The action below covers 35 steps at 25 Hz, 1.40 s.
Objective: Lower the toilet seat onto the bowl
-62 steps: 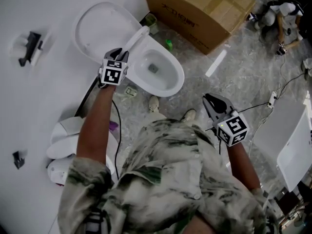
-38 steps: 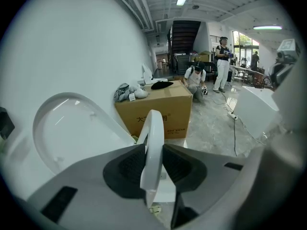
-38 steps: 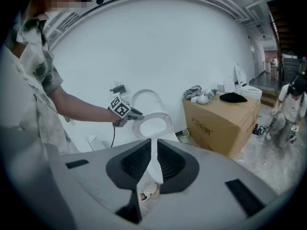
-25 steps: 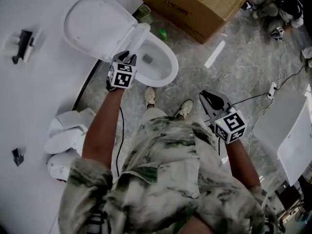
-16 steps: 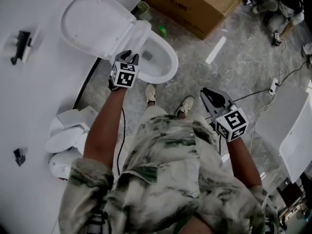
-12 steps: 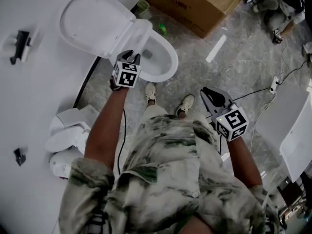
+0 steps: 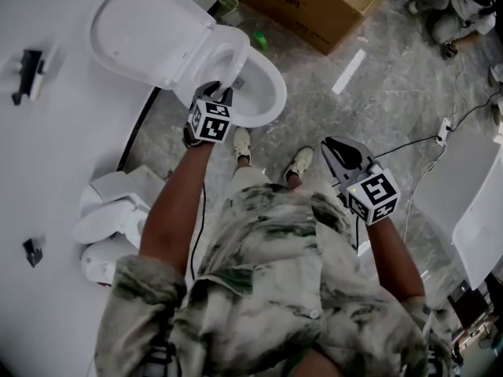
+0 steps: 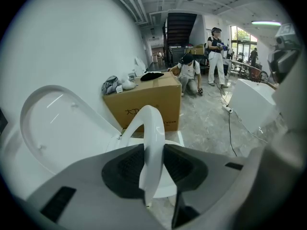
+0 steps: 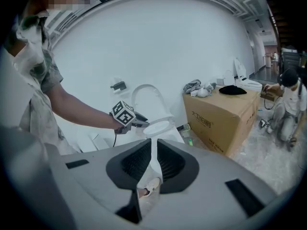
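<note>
Marbled green-white shirt (image 7: 275, 289), pale shoes (image 7: 299, 166); grey left gripper (image 7: 222, 94) and right gripper (image 7: 332, 144) bear marker cubes (image 7: 212, 121).

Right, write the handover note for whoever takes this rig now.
Left claw: on the seat at its front rim, pads against both sides. Its jaws have just been opening a little, so check the grip.
Right claw: held low to the person's right, well away from the toilet, jaws a narrow gap apart, nothing in them.
Things: the lid is up against the wall. The seat is tilted between the lid and the bowl.
Done: seat off the lid, partway down.
Left: ease the seat down until it lies flat on the bowl, then let go.
</note>
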Motion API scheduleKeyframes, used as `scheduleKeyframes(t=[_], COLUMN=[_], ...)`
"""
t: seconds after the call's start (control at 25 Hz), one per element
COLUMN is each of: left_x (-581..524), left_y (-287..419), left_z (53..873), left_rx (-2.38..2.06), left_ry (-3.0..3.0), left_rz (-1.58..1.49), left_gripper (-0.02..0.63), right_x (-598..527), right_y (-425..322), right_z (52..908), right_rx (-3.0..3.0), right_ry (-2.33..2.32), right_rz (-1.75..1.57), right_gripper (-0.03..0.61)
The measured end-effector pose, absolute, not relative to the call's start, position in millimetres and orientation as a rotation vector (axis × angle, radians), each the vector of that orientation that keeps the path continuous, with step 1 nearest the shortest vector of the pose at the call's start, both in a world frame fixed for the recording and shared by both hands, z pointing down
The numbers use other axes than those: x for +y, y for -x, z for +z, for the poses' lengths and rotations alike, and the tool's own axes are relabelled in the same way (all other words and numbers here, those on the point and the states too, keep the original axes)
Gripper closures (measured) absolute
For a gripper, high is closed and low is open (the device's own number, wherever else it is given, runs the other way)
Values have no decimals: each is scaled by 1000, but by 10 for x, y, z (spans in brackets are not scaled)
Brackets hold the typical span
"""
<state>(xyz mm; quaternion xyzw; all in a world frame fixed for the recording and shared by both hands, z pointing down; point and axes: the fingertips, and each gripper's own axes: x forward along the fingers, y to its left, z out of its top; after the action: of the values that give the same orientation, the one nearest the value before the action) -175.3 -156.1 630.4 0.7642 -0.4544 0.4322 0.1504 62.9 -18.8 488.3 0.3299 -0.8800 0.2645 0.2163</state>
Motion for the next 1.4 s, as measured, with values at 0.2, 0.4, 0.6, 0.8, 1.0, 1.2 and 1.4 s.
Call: scheduleKeyframes(t=[0.2, 0.4, 0.6, 0.8, 1.0, 1.2, 1.4], left_x=[-1475, -1392, -1327, -1257, -1193, -1125, -1064], left_y=[1672, 1552, 1453, 1368, 1276, 1196, 1127], left_z=[6426, 6560, 6683, 6795, 6912, 7028, 7161], left_rx=[-1271, -1248, -1240, -1218, -1191, -1181, -1167], left_ry=[-2172, -2170, -2164, -2156, -2152, -2146, -2148], left_rz=[1274, 1294, 1319, 1332, 1340, 1350, 1363], left_gripper=[474, 472, 471, 470, 469, 471, 470], right_x=[-188, -136, -119, -108, -86, -44, 3], right_y=[-630, -645, -687, -718, -731, -721, -741], right_z=[4954, 5030, 5081, 5114, 5163, 5208, 5310], right_rx=[-2426, -2422, -2413, -2408, -2400, -2396, -2380], right_ry=[-912, -898, -896, -894, -886, -876, -870], right_rz=[742, 750, 755, 749, 755, 758, 772], right_gripper=[520, 520, 520, 520, 520, 521, 521])
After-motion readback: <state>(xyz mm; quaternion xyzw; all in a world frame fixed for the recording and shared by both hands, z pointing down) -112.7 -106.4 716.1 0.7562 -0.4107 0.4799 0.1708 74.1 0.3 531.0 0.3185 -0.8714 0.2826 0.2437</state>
